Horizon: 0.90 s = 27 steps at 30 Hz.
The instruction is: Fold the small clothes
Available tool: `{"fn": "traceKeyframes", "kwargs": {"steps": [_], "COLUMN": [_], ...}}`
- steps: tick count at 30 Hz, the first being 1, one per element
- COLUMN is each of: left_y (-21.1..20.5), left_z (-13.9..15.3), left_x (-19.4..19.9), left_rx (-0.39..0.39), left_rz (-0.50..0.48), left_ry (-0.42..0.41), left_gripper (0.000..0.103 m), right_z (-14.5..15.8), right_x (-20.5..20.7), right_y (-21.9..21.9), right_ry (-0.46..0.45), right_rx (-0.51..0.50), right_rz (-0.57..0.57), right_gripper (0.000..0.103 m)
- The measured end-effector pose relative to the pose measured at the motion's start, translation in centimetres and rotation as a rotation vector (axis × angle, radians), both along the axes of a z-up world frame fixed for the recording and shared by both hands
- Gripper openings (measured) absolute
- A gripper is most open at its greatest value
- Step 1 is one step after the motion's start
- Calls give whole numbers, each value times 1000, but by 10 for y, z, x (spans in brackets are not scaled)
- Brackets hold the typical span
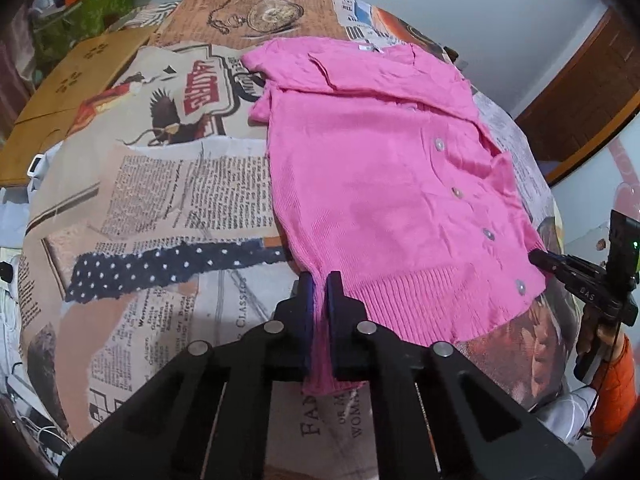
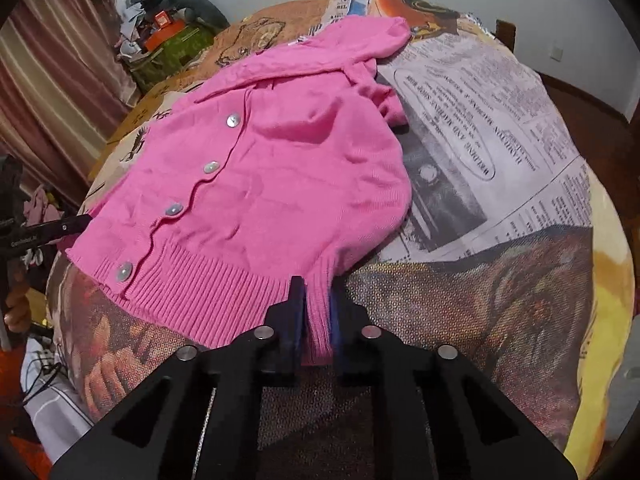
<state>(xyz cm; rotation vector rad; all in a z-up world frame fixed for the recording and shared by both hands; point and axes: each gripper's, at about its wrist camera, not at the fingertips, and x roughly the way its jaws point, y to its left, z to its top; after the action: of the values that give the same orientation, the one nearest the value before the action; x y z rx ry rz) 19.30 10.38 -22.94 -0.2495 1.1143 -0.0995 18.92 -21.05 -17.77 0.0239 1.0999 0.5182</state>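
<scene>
Your left claw (image 1: 319,312) was clamped on the ribbed hem of the pink cardigan (image 1: 384,184) at its left bottom corner; a fold of knit stood pinched between the blue pads and hung out below them. Your right claw (image 2: 316,316) was likewise closed on the hem at the opposite bottom corner, ribbing bunched between its pads. In the left wrist view the right claw's tip (image 1: 540,260) showed at the far hem corner, just beside the lowest button (image 1: 520,287), with your hand (image 1: 592,340) and an orange sleeve (image 1: 612,392) behind it.

The cardigan lay face up on the bench, which was covered by a newspaper-print cloth (image 1: 160,208). The hem was nearest you, the collar end farthest. Four pearl-coloured buttons ran up the placket from hem toward collar in the right wrist view, the lowest (image 2: 124,271) on the ribbing. The body was mostly flat with light wrinkles. Both sleeves were already folded in over the upper part; one cuff (image 2: 392,108) lay beside the body on the newsprint. A small white label (image 1: 366,48) showed at the neckline.

Beyond the garment, a bare stretch of cloth carried a pocket-watch print (image 1: 272,14). A wooden board (image 1: 72,92) lay to the left of the bench. Farther back stood a green box (image 2: 172,52) with clutter on it, a striped curtain (image 2: 52,52), and a white wall (image 1: 460,0).
</scene>
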Motion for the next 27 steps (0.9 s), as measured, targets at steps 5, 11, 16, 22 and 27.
{"fn": "traceKeyframes", "kwargs": {"steps": [5,11,16,22,27], "left_y": [15,18,20,26,36], "left_z": [20,53,78,101,101], "left_x": [6,28,61,111,156], "left_rx": [3,24,42,74,96], "left_rz": [46,56,71,86,111], "left_ry": [-61,-149,-206,-252,-252], "left_gripper": [4,4,4,4,4], "right_z": [22,51,81,108,111], "right_x": [-1,19,43,73,111], "right_y": [-3,5,22,33,41], "right_ry": [-89,-172,-262,-340,-360], "right_rx": [-5,6,3,-11,-45], "right_rz": [-15,-9,8,12,11], "right_gripper": [7,7,7,7,7]}}
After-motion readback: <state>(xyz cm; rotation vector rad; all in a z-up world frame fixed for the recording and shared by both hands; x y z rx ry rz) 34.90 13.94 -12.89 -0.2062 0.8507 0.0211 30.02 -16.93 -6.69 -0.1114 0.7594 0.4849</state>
